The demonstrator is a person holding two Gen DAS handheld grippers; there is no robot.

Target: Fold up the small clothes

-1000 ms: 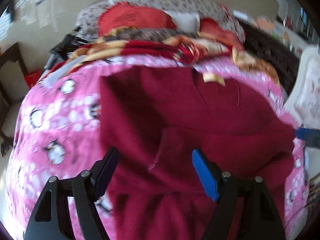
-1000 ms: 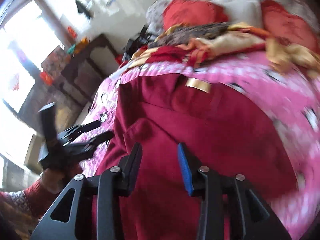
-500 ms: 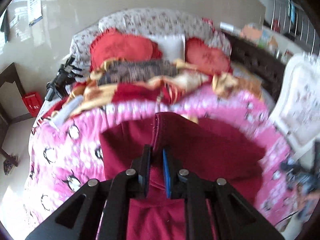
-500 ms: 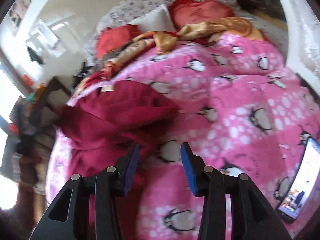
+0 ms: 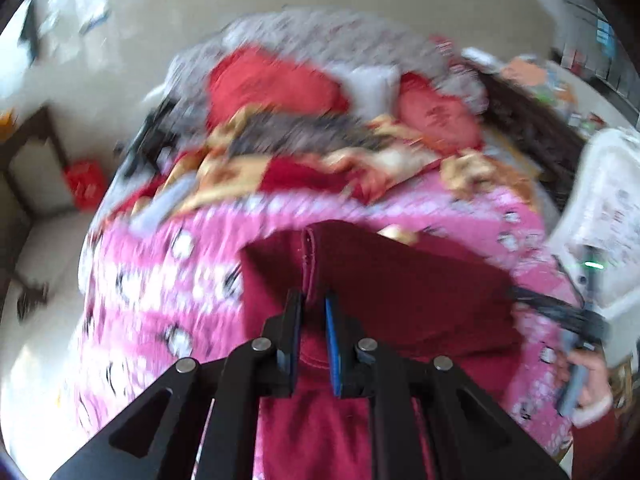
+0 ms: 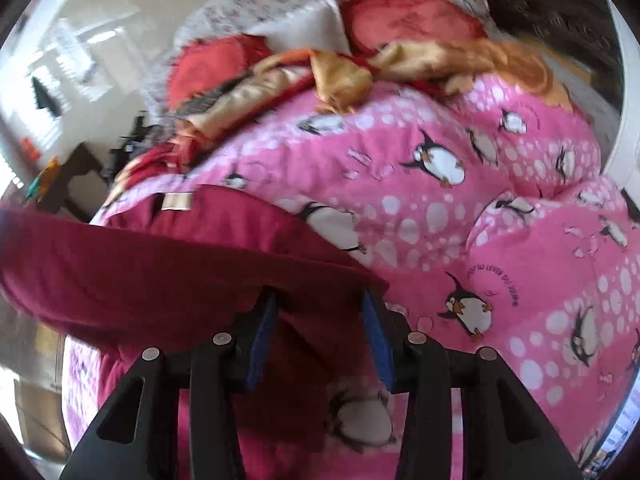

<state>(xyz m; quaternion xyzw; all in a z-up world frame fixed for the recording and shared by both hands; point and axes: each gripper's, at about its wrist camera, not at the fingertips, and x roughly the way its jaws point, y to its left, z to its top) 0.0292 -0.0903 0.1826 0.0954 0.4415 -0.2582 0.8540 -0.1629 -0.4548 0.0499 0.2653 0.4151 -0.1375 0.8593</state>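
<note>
A dark red garment (image 5: 400,300) lies on a pink penguin-print quilt (image 5: 168,280). My left gripper (image 5: 314,312) is shut on a raised fold of the garment, its seam standing up between the fingers. In the right wrist view the garment (image 6: 160,272) stretches across the left half, a gold label (image 6: 178,201) near its far edge. My right gripper (image 6: 320,312) is open, its fingertips under the garment's lifted edge, with cloth between the jaws. The right gripper and hand also show at the right edge of the left wrist view (image 5: 576,328).
Red cushions (image 5: 272,84) and a gold and red blanket (image 6: 344,76) are piled at the head of the bed. A white chair (image 5: 608,208) stands on the right. A dark wooden table (image 5: 28,160) and a red bin (image 5: 84,184) stand left of the bed.
My left gripper closed on a fold of the garment and keeps holding it up. My right gripper swung right over the quilt, then came back under the garment's edge, still open.
</note>
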